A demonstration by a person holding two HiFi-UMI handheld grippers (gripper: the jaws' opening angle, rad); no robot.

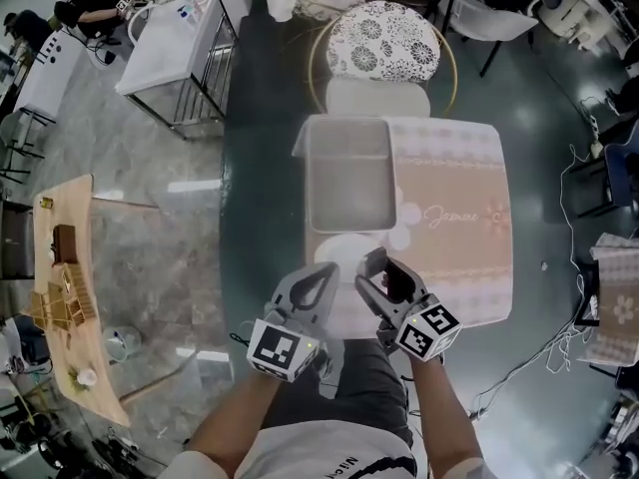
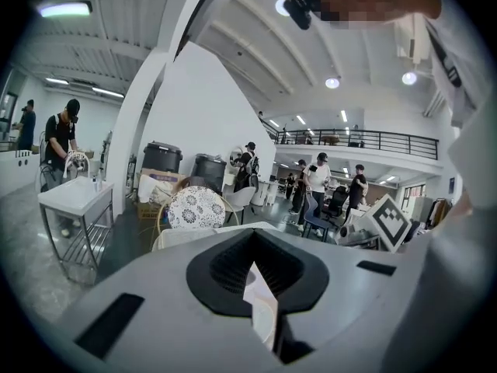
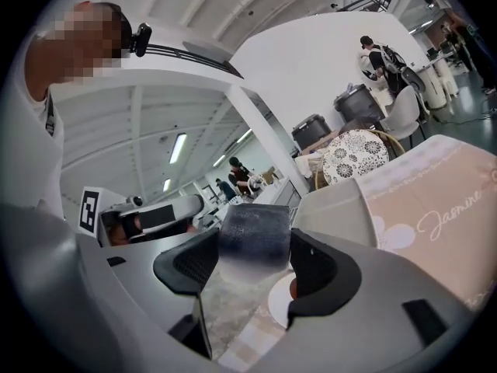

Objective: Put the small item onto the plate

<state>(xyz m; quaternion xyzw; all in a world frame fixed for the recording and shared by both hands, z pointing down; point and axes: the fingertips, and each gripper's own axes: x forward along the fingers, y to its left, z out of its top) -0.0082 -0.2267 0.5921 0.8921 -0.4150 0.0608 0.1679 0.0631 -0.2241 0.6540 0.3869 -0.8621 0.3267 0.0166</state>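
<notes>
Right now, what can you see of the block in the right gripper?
The block is small, dark grey and boxy, with a matte, faintly speckled face. The right gripper clamps it by two opposite sides between black ribbed pads, and its top stands above them. It is held in the air, near the white plate.

small item: dark grey | plate: white | mat: pink, white motifs | cushion: black-white floral

Dark, blocky small item clamped in right gripper near white plate.
</notes>
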